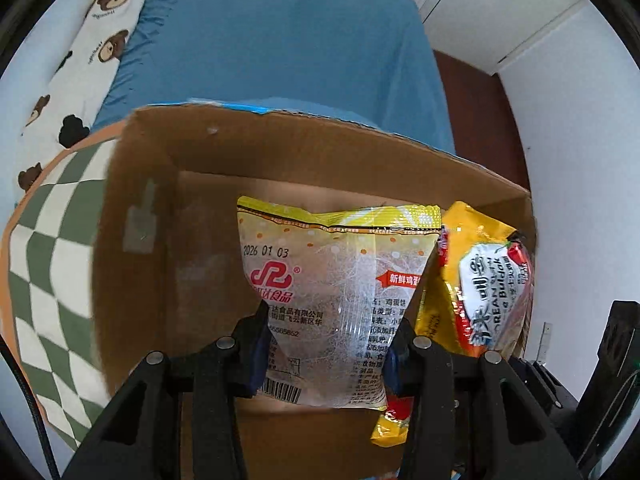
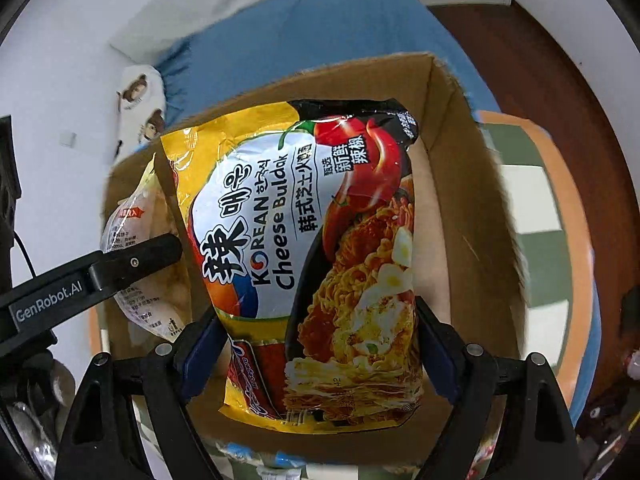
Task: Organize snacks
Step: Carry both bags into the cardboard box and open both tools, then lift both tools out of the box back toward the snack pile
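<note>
Left tool [image 1: 326, 356]: I gripped the egg cracker packet [image 1: 328, 280] over the cardboard box [image 1: 152, 184].
Right tool [image 2: 320, 356]: I clasped the cheese noodle packet [image 2: 304, 240] above the same box.
Beyond: a blue bed [image 1: 280, 40].

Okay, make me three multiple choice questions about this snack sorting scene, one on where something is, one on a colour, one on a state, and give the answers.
1. Where does the left gripper hold the clear-and-yellow egg cracker bag?
A. over the open brown cardboard box
B. on the floor
C. on a shelf

2. What colour is the bed sheet behind the box?
A. red
B. blue
C. black

3. What is the right gripper doing?
A. hanging empty
B. gripping the yellow Korean cheese noodle packet
C. gripping the box wall

Answers: 1 A, box interior lies beneath the bag; 2 B, plainly blue; 3 B, pads press both packet sides.
</note>
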The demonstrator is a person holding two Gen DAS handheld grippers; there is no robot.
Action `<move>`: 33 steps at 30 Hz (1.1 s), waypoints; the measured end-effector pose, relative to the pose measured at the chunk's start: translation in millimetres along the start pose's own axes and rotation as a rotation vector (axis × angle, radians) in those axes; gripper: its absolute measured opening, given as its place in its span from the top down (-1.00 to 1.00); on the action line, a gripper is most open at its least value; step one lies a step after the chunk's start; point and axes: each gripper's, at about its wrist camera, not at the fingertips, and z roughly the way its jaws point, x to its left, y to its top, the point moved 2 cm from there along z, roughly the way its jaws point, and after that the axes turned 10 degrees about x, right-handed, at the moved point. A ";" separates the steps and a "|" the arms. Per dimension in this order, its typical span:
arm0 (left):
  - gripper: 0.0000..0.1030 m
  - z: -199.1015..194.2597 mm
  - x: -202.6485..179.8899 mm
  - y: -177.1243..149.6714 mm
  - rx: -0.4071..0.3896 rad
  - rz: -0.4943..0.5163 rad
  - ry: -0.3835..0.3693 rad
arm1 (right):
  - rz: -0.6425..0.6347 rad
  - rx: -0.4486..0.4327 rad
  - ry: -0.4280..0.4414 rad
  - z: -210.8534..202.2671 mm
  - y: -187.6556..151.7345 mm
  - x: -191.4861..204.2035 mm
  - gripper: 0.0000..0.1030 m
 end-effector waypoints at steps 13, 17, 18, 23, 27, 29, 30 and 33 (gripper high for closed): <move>-0.94 26.4 -3.1 29.6 0.011 0.010 0.079 | -0.123 0.044 -0.121 38.7 36.3 5.2 -0.93; -0.94 26.1 2.2 23.9 0.003 0.006 0.062 | -0.121 0.032 -0.122 33.0 35.5 -2.9 -0.94; -0.94 24.5 2.8 20.6 -0.006 0.004 0.068 | -0.118 0.027 -0.115 32.2 32.6 -6.4 -0.94; -0.94 8.9 -0.5 -0.7 -0.077 0.025 0.089 | -0.111 -0.029 -0.122 12.5 11.5 -9.1 -0.94; -0.94 -8.5 -2.8 -20.0 -0.151 0.037 0.087 | -0.125 -0.098 -0.140 -12.5 -10.2 -9.4 -0.94; -0.94 -20.0 -2.5 -33.9 -0.188 0.037 0.093 | -0.132 -0.134 -0.147 -26.4 -23.6 -7.2 -0.94; -0.94 -26.0 -1.4 -40.7 -0.208 0.039 0.096 | -0.134 -0.150 -0.148 -32.5 -28.9 -4.4 -0.94; -0.94 -43.5 -3.5 -63.6 -0.271 0.054 0.108 | -0.144 -0.203 -0.157 -52.5 -49.4 -0.2 -0.93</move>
